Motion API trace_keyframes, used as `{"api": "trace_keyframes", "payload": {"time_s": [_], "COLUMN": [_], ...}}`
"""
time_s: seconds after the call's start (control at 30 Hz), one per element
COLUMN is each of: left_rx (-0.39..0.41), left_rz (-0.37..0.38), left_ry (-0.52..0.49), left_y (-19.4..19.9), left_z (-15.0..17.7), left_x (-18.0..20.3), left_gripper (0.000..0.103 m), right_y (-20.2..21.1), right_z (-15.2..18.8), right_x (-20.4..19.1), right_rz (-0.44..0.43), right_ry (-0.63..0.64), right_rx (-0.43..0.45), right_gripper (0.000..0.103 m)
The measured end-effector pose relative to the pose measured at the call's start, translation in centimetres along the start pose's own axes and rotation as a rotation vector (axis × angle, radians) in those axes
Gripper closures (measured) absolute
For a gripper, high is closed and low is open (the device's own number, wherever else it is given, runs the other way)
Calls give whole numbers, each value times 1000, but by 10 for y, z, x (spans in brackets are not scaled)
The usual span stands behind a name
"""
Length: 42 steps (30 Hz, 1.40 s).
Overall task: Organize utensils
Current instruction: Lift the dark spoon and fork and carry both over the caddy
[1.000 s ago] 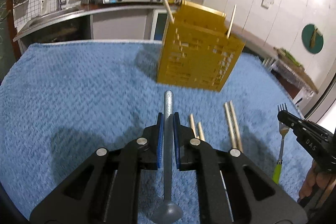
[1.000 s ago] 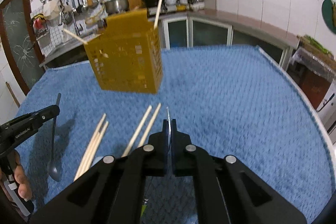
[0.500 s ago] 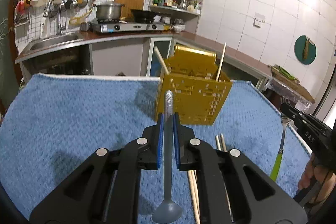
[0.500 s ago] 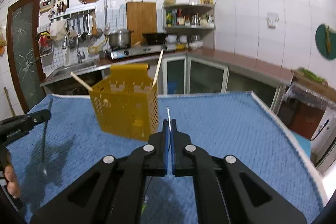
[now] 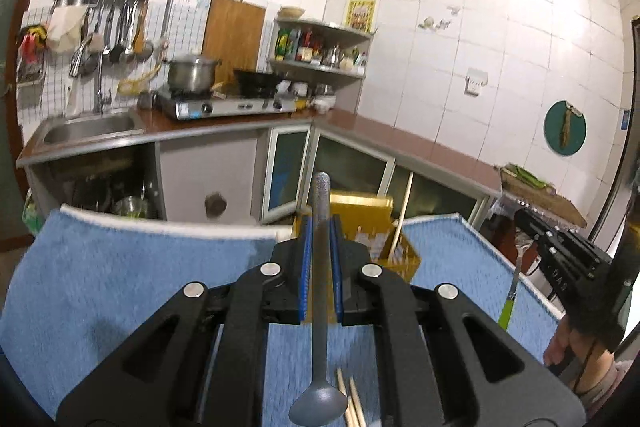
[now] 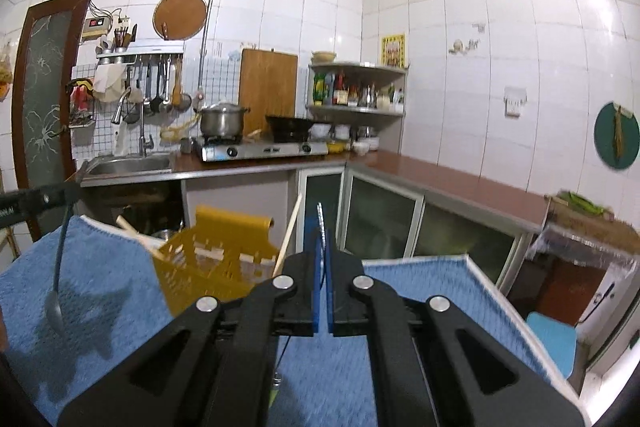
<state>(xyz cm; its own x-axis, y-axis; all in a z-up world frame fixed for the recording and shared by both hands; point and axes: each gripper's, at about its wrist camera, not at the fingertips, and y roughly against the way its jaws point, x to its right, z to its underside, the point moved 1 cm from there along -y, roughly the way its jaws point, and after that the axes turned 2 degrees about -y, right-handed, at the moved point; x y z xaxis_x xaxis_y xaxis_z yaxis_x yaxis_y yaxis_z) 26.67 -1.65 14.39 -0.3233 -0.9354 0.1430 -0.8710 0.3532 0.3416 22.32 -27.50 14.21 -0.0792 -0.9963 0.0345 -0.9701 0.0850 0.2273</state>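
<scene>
My left gripper [image 5: 321,227] is shut on a grey spoon [image 5: 320,307], its handle pointing forward and its bowl hanging toward the camera. My right gripper [image 6: 322,239] is shut on a fork with a green handle [image 5: 510,301], held on edge so only its thin tip [image 6: 320,215] shows between the pads. The yellow slotted utensil holder [image 6: 216,259] stands on the blue towel [image 6: 100,287], just beyond and below both grippers, with chopsticks [image 6: 290,235] leaning in it. In the right wrist view the left gripper [image 6: 60,193] and its spoon [image 6: 56,291] hang at the far left.
Loose chopsticks [image 5: 350,403] lie on the towel under my left gripper. Behind the table runs a kitchen counter with a sink [image 6: 128,163], a stove [image 6: 260,149] and a pot [image 6: 222,121]. The table's right edge [image 6: 496,291] drops to the floor.
Both grippers have risen and tilted up with the spoon and fork still held. The holder now sits lower and closer in both views, and more of the kitchen wall shows.
</scene>
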Motion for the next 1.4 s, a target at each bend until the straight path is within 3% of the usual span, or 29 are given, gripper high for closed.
{"api": "trace_keyframes", "payload": {"time_s": [0.3, 0.6, 0.87, 1.13, 1.4], "left_rx": [110, 173, 234, 223, 214], "left_rz": [15, -2, 11, -1, -16], "left_ry": [-65, -148, -155, -180, -200], "left_y": [-28, -64, -97, -138, -154], "left_z": [-54, -78, -71, -43, -27], "left_x": [20, 36, 34, 25, 21], "left_gripper": [95, 95, 95, 96, 96], "right_y": [-31, -63, -92, -103, -108], "right_z": [-52, -93, -82, -65, -50], "right_x": [-4, -4, -15, -31, -43], "right_rz": [22, 47, 47, 46, 59], "right_ry": [1, 40, 66, 80, 111], "right_rx": [84, 159, 202, 261, 285], "right_gripper": [101, 101, 101, 101, 101]}}
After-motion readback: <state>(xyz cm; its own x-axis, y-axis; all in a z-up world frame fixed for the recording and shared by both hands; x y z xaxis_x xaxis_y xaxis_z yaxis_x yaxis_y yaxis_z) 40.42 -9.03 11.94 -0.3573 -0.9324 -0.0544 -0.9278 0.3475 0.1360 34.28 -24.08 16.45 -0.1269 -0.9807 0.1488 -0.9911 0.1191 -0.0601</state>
